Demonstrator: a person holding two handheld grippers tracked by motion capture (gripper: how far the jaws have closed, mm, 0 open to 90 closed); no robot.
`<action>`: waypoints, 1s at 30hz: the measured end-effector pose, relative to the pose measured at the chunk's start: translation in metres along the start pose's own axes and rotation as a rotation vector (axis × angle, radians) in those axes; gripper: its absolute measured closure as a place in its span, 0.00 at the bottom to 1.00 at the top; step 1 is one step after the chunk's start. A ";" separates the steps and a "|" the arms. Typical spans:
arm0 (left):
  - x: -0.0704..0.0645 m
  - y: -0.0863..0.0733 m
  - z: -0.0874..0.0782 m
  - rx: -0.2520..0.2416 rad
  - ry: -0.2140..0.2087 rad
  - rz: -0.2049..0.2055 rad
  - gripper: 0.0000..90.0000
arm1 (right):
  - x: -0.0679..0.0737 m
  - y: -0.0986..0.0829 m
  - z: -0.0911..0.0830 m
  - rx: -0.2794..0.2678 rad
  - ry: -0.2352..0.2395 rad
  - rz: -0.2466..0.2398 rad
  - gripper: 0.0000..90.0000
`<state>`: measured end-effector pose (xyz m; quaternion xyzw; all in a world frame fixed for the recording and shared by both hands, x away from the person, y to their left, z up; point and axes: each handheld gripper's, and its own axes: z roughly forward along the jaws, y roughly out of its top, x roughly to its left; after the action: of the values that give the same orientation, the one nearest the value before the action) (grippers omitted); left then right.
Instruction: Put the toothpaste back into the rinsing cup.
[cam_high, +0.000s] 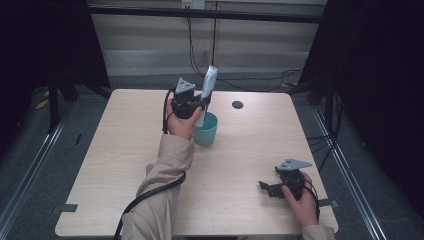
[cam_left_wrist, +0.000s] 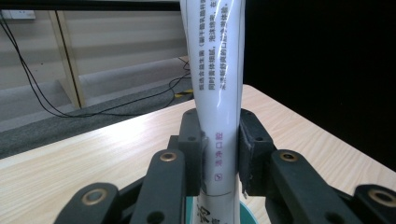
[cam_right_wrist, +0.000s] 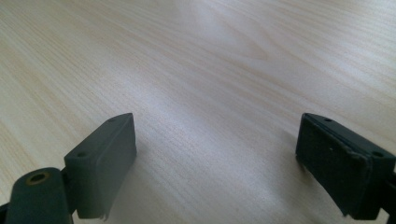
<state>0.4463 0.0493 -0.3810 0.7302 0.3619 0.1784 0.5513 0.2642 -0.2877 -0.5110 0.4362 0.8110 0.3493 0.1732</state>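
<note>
One white tube (cam_high: 207, 92), one teal cup (cam_high: 206, 129) and two tongs are on show, with one small dark round hole (cam_high: 237, 104) in the wooden worktop (cam_high: 125, 150) behind the cup. The left tongs (cam_high: 202, 103) are clenched on the tube, their two black jaws pressing its sides at about mid-height, as the left gripper view shows close up on the tube (cam_left_wrist: 217, 93). The tube's long axis runs nearly upright, tilted a little so that its flat crimped top leans away from the person and slightly to the right in the high view, while its lower end points down into the cup's mouth. The cup stands upright near the middle of the worktop, just beside the left hand (cam_high: 181, 122). The right tongs (cam_high: 266, 187) rest low over the near right part of the worktop, well apart from the cup, with the jaws spread wide and bare wood between them in the right gripper view (cam_right_wrist: 217, 163). The tube's bottom end is hidden inside the cup, so whether it touches the cup's floor cannot be told. In the left gripper view the tube's top is cut off by the frame, just a sliver of teal rim (cam_left_wrist: 250, 215) peeks below the jaws, and the printed text on the tube is too small to read with confidence.
</note>
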 end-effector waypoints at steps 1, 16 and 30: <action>0.000 -0.001 0.002 0.000 -0.002 0.002 0.83 | 0.000 0.000 0.000 0.000 0.000 0.000 0.13; 0.001 -0.021 0.015 0.013 0.008 0.009 0.79 | 0.000 0.000 0.000 0.000 0.000 -0.001 0.13; -0.001 -0.040 0.015 0.069 0.012 0.001 0.79 | 0.000 0.000 0.000 0.000 0.000 -0.002 0.13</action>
<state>0.4423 0.0439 -0.4233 0.7481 0.3708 0.1702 0.5234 0.2642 -0.2877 -0.5111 0.4355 0.8114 0.3492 0.1736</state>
